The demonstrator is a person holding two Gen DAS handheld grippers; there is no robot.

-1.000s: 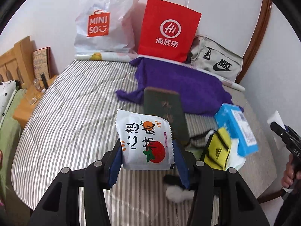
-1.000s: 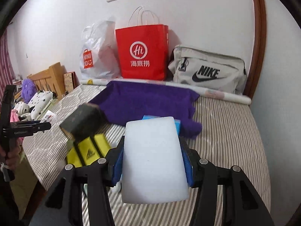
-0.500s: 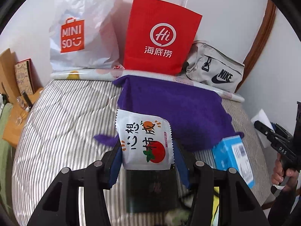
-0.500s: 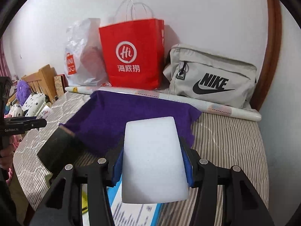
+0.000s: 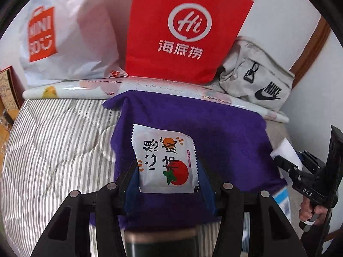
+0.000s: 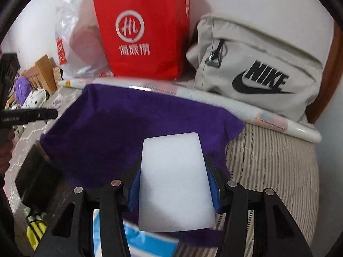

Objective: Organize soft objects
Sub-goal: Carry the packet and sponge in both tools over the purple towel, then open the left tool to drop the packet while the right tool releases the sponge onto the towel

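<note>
My left gripper [image 5: 166, 178] is shut on a white snack packet [image 5: 164, 156] printed with a tomato, held above the purple towel [image 5: 193, 124] spread on the striped bed. My right gripper [image 6: 173, 185] is shut on a white foam block [image 6: 173, 182], also over the purple towel [image 6: 133, 126]. In the left wrist view the right gripper [image 5: 285, 160] with its foam block [image 5: 286, 151] shows at the right edge, held by a hand [image 5: 308, 212]. In the right wrist view the left gripper's black fingers [image 6: 36, 115] reach in from the left.
A red paper bag [image 5: 184, 32], a white plastic shopping bag [image 5: 64, 34] and a grey Nike bag [image 6: 257, 72] stand against the wall behind a rolled white mat [image 6: 246, 109]. A dark green book [image 6: 36, 180], a blue packet [image 6: 145, 244] and a yellow item [image 6: 36, 231] lie near the bed's front.
Both grippers have travelled forward over the bed toward the wall, each keeping its load. The purple towel and the bags have grown larger; the book and blue packet have slid beneath the views.
</note>
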